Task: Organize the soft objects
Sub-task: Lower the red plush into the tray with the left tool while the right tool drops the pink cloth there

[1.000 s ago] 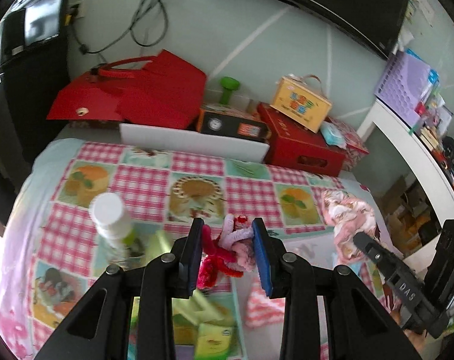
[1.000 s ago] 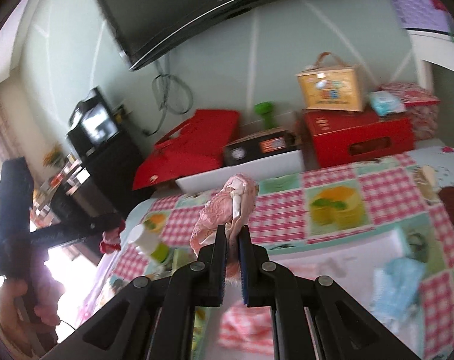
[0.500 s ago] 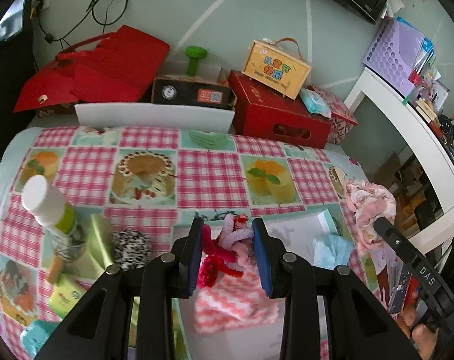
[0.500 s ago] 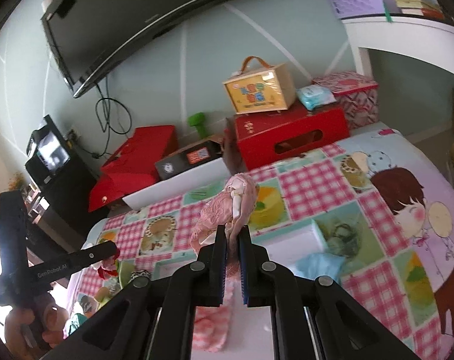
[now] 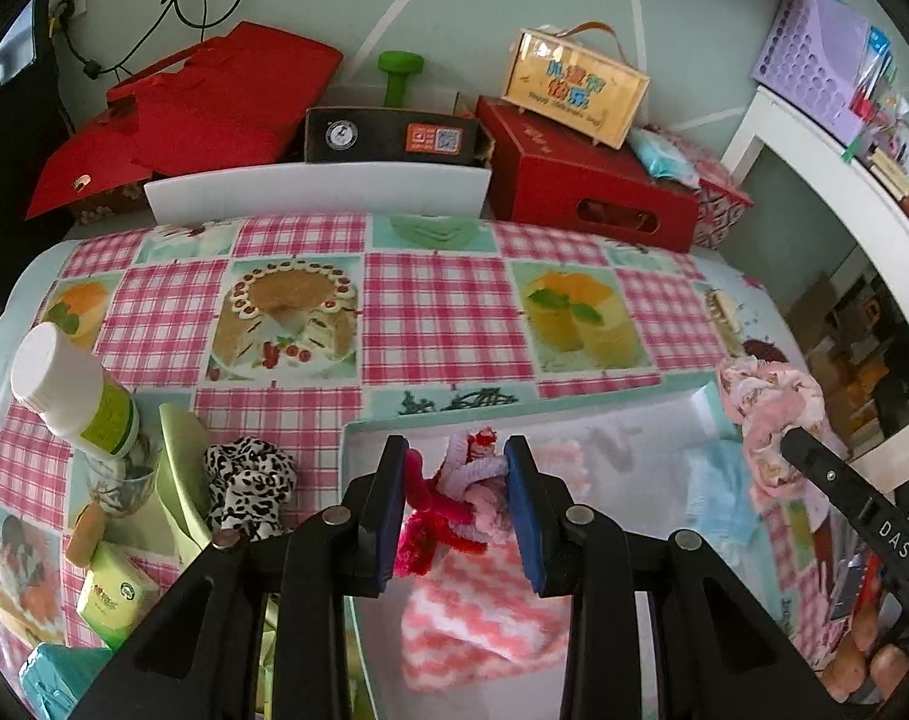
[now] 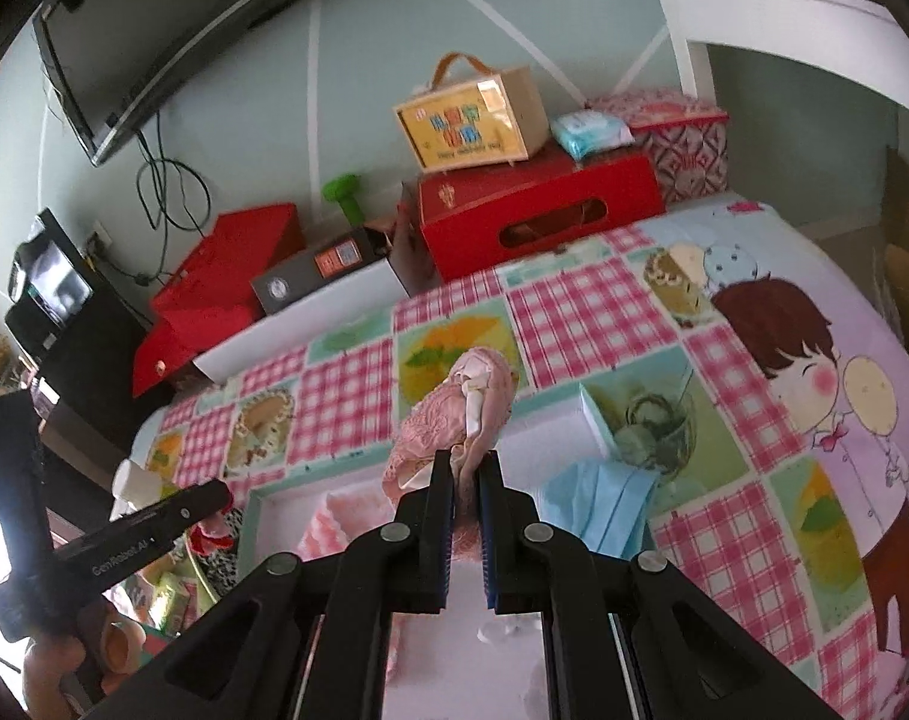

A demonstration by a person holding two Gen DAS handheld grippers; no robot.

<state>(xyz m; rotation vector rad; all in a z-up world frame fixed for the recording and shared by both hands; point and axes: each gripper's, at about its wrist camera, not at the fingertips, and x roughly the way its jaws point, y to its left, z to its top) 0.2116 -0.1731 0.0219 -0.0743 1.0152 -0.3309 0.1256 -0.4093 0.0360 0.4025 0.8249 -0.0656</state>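
Blue-padded, the left gripper [image 5: 456, 489] clamps one fuzzy red-and-pink bundle [image 5: 454, 501] and the right gripper [image 6: 466, 507] pinches one lacy pink cloth [image 6: 454, 414]; both have come down from above the checked tablecloth [image 5: 436, 312] to hang over the white tray [image 5: 628, 426]. Two soft pieces lie in the tray: a coral zigzag knit [image 5: 478, 618] and a pale blue mask [image 5: 718, 498]. One leopard-print scrunchie [image 5: 244, 486] sits just left of it, beside one white-capped bottle [image 5: 70, 390].

Your left gripper [image 5: 454, 504] shows black arms, blue pads, silver rivets. Your right gripper [image 6: 466, 516] matches, white lettering on its side.
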